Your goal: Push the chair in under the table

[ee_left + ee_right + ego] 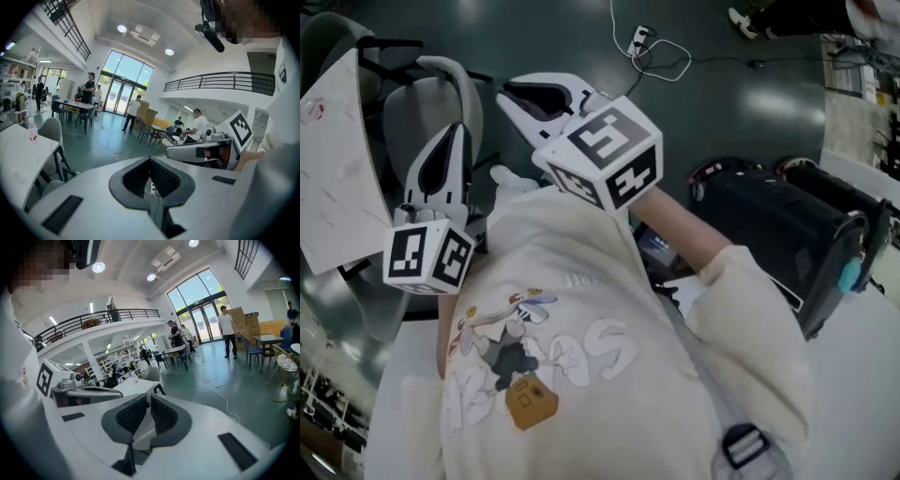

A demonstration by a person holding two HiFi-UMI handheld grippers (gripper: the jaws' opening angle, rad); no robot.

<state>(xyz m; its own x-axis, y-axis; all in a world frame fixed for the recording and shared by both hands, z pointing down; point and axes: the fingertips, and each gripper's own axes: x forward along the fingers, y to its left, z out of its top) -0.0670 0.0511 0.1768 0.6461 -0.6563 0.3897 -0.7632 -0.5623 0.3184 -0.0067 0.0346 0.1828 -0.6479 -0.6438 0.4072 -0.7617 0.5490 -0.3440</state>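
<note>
Left tongs (455, 131) and right tongs (508, 97) closed, empty, up off chair (408, 117). Lower both onto backrest, push squarely toward worktop (333, 178).

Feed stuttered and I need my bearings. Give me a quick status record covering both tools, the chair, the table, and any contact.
left tool: jaws shut, nothing between them, held up in the air
right tool: jaws all but together, nothing between them, held up in the air
chair: grey, beside the table's edge, beyond the left tool in the head view
table: white top, far left of the head view
contact: neither tool touches the chair
</note>
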